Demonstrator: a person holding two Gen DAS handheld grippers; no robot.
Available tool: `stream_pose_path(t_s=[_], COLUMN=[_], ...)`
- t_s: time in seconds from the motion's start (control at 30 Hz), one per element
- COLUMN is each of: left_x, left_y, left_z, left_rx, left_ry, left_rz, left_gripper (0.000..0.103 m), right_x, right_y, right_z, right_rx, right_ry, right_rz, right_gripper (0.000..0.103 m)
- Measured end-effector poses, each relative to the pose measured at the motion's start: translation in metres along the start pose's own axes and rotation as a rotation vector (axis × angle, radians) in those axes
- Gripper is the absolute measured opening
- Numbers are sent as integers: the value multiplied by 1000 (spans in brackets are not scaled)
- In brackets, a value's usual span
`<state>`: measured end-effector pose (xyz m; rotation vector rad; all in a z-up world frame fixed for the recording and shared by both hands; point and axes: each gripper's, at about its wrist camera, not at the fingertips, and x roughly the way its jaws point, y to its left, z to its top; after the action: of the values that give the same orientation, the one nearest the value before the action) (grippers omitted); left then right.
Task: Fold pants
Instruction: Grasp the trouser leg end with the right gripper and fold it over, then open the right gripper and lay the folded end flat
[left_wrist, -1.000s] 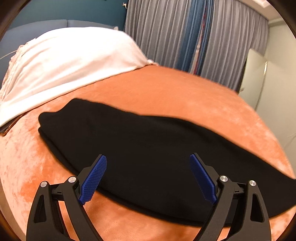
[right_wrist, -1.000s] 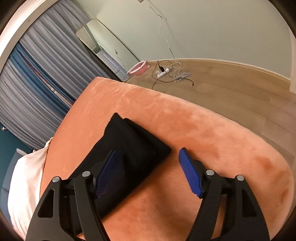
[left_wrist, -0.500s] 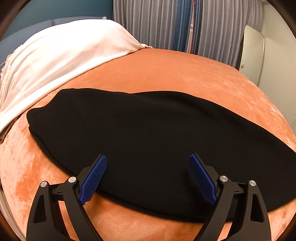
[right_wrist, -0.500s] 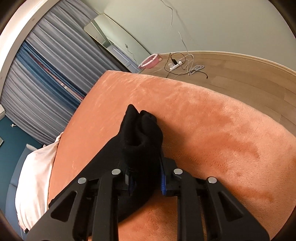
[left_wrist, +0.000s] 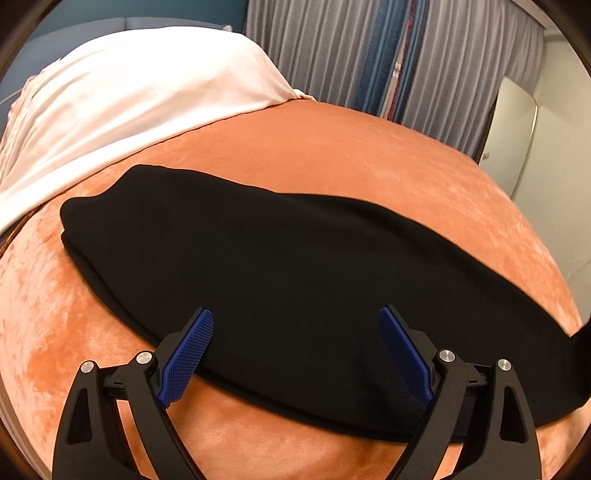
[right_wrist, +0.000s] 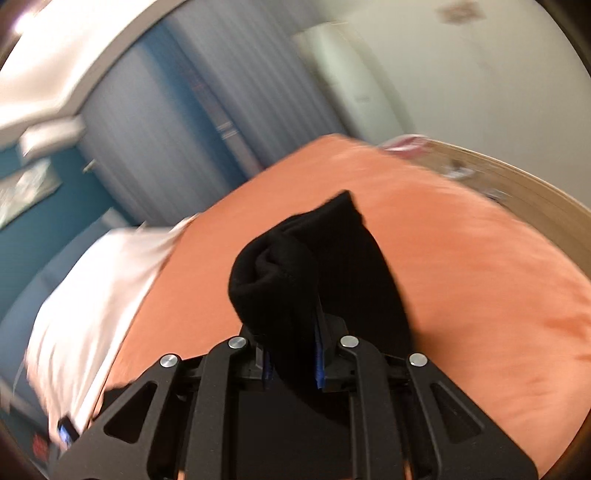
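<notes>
Big orange velvety bed cover (left_wrist: 332, 155) takes up most of both views, white sheet (left_wrist: 129, 85) bunched at its far end; black pants (left_wrist: 295, 266) lie stretched long across the cover; right claw (right_wrist: 291, 350) is closing, pinched on one bunched-up end of the pants, lifted clear of the bed; left claw (left_wrist: 295, 350) hangs spread wide over the near edge, gripping nothing.

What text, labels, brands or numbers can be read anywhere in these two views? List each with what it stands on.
No text can be read.
Red marks on the dark device at the right wrist view's lower left edge: too blurred to read.
Black pants, orange bedspread, curtains: no lettering shows.
</notes>
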<state>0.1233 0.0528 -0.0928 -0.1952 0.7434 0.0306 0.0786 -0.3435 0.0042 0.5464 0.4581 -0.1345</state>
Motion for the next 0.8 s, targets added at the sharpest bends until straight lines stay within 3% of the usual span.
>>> stream_pose_path(t_s=[0.13,0.33,0.67,0.8], left_x=[-1,2,0,-1], left_y=[17,29,36,24], left_z=[7,13,17,18], left_rx=[-59,-100,-121,-58], left_ry=[-1,20,33,20], left_rz=[-22,-29,-78,-64], left_gripper=[89,89,89,89], right_x=[48,106,151,154], right_y=[88,156,167,178], right_z=[-31,-91,-164,-184], right_rx=[-140,-250,-390,-511], right_ry=[106,252,414,433], right_rz=[105,161,85,51], right_gripper=[15,15,15,18])
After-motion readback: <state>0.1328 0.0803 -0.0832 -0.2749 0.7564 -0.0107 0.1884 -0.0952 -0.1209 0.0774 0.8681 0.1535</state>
